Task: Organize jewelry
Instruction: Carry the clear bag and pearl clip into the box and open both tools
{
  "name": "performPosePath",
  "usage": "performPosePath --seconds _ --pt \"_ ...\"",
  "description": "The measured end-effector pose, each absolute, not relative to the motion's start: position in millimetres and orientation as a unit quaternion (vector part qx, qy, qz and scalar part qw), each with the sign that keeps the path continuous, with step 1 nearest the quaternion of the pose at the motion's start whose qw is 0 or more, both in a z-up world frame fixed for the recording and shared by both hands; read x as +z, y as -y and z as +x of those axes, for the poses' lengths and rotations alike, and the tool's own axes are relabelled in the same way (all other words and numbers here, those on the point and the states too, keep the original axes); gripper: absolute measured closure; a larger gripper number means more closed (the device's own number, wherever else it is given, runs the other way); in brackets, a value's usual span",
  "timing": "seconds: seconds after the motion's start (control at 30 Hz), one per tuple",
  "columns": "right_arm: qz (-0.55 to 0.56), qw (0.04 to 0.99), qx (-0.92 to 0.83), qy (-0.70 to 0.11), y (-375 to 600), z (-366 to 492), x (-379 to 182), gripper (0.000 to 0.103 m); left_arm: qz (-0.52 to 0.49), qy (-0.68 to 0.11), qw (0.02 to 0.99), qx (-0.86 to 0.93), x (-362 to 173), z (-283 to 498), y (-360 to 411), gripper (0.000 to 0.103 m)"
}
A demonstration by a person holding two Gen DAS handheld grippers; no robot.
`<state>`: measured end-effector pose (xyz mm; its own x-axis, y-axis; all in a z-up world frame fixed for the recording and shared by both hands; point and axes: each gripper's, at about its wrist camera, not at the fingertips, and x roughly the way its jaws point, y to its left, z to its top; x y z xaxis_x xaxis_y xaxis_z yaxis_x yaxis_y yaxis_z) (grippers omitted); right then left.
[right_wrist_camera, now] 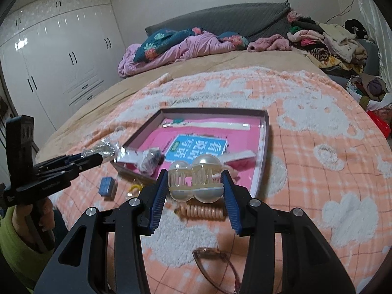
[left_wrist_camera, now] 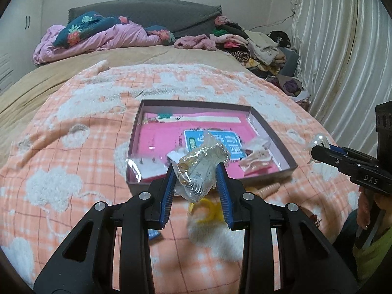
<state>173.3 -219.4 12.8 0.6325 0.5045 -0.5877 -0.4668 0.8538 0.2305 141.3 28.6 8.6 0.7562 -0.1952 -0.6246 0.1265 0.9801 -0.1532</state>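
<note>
Both w/ loads: L gripper point(left_wrist_camera: 196, 171) bag point(left_wrist_camera: 199, 166), R gripper point(right_wrist_camera: 196, 181) clip point(right_wrist_camera: 196, 180)

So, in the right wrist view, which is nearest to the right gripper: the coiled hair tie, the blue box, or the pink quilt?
From the right gripper, which holds the pearl clip:
1. Coiled hair tie, just below the fingers.
2. Blue box, to the left on the blanket.
3. Pink quilt, far back on the bed.

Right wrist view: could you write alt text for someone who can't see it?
The right gripper has its jaws closed on a pearl-domed hair claw clip, above an orange-and-white blanket. Behind it lies an open box with a pink lining; at left, the left gripper holds a crinkled clear packet.
</note>
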Motion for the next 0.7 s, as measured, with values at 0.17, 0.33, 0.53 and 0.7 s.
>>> performPosePath --seconds 0.17,0.33,0.53,0.7 --pt "0.034 0.906 0.271 -0.322 218 178 24 0.061 -0.052 -0.333 0.937 -0.089 15 150 -24 0.078" --pt "0.036 0.908 0.27 -0.317 217 185 32 0.061 -0.052 -0.332 0.937 -0.094 16 159 -17 0.078" --pt "0.035 0.911 0.269 -0.31 213 196 40 0.061 -0.051 -0.337 0.935 -0.102 14 171 -7 0.078" --pt "0.036 0.913 0.269 -0.306 213 207 48 0.061 -0.042 -0.34 0.933 -0.107 13 181 4 0.078"
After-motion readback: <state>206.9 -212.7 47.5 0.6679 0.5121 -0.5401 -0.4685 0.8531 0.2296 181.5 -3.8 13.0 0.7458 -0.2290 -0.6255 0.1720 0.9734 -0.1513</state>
